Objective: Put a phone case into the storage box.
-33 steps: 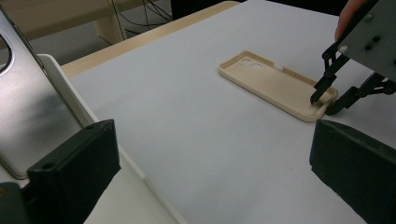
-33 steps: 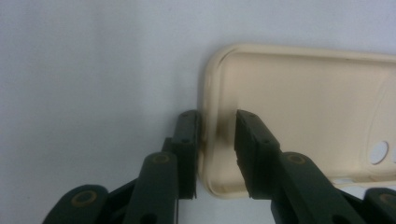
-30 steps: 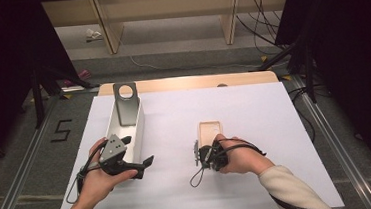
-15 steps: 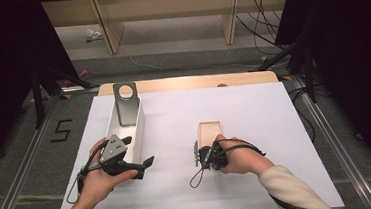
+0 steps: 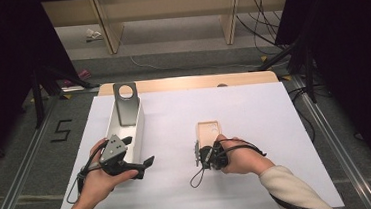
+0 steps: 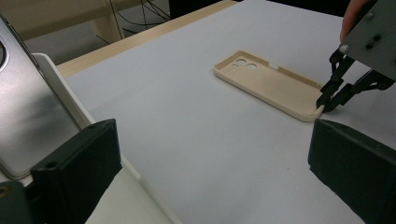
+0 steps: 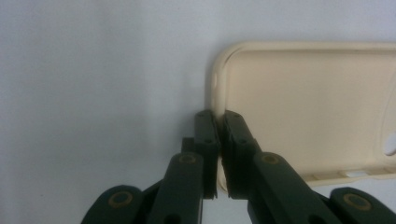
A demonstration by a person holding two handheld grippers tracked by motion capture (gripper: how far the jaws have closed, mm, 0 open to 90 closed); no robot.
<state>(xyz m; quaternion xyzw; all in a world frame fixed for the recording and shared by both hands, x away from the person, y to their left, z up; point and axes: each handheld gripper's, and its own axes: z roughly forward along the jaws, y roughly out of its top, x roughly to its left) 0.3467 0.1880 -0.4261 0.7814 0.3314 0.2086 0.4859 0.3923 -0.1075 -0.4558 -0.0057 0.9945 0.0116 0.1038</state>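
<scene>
Grip looks thin: low in the right gripper view, the right gripper (image 7: 218, 140) has its jaws pinched on just the near rim of the beige phone case (image 7: 317, 102), so the soft edge could flex and slip free if lifted. Further off, mid-left in the high view, the left gripper (image 5: 140, 155) waits with jaws wide by the white tray (image 5: 125, 124), holding nothing.

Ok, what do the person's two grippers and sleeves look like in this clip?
The left gripper is black with blocky square jaws, a grey three-cornered plate on top and a thin black cable looping off behind the hand. The right gripper is black too, with slim linked jaws showing round brass-coloured pivots in its own view, and a black cable hanging in a loop. Both forearms wear light cream sleeves.
</scene>
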